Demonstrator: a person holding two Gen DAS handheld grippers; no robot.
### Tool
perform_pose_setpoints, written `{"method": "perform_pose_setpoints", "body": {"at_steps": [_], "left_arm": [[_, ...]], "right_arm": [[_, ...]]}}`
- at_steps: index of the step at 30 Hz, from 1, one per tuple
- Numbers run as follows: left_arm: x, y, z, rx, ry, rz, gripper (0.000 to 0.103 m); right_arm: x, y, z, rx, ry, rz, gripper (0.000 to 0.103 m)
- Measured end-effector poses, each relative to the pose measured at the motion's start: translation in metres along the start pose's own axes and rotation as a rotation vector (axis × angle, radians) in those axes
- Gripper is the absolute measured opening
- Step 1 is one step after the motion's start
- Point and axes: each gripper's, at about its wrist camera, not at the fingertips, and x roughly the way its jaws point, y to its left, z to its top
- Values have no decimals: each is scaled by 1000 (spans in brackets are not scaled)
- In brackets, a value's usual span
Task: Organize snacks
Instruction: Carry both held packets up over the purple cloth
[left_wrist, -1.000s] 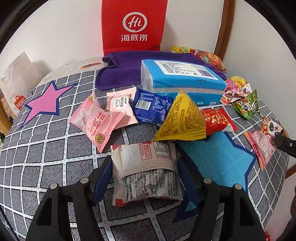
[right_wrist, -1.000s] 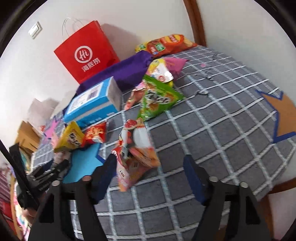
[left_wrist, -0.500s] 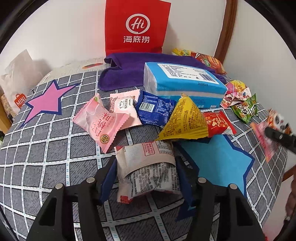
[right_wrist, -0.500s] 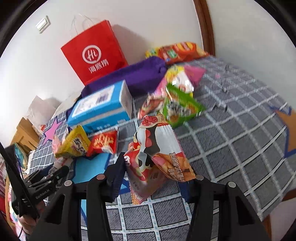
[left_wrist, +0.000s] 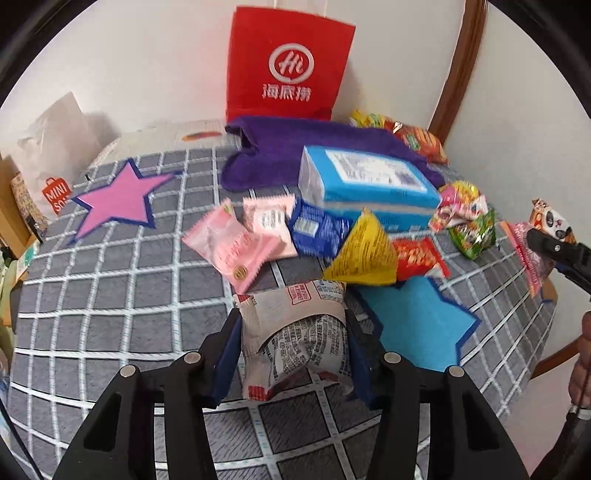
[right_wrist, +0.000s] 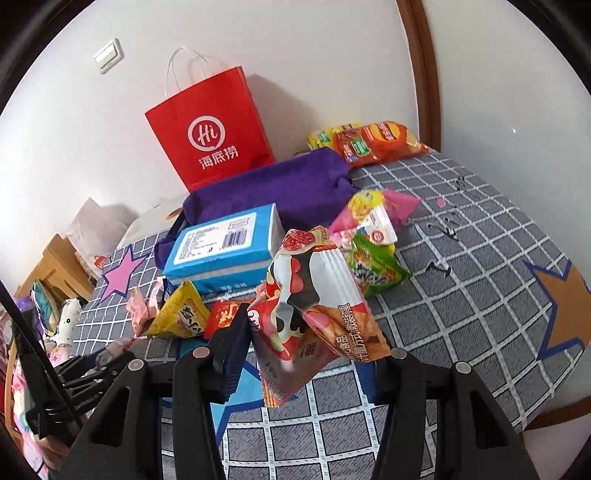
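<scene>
The round table (left_wrist: 122, 295) had a grey checked cloth with felt stars on it, and a red paper bag (left_wrist: 291, 62) stood against the wall at the back. In front of that lay a purple cloth (left_wrist: 317, 147) with a blue tissue pack (left_wrist: 365, 184) on its near edge. Loose snacks were piled just in front of the pack — a yellow pyramid bag (left_wrist: 362, 254), a pink packet (left_wrist: 232, 247), a dark blue one (left_wrist: 317, 229).

The left gripper (left_wrist: 293, 354) was still squeezing in on a white snack pack (left_wrist: 299, 339), pads pressing both sides, pack lifted just above the cloth. The right gripper (right_wrist: 306, 354) had a panda-print packet (right_wrist: 314, 295) — plus a pink packet (right_wrist: 280, 373) tucked behind it — clamped up off the table.
</scene>
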Motion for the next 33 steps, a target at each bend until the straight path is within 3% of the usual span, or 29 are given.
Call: {"method": "perform_pose_setpoints", "body": {"at_steps": [8,20,33], "left_arm": [[-26,0,54,15,-56,45,49],[-34,2,172,-4,-179,73,49],[-3,12,254,-98,-216,1,49]], "right_arm": [[-11,13,43,-60,-41,-23,51],[0,47,150,-168,-113,-31,51],[50,96,232,-225,-150,69,51]]}}
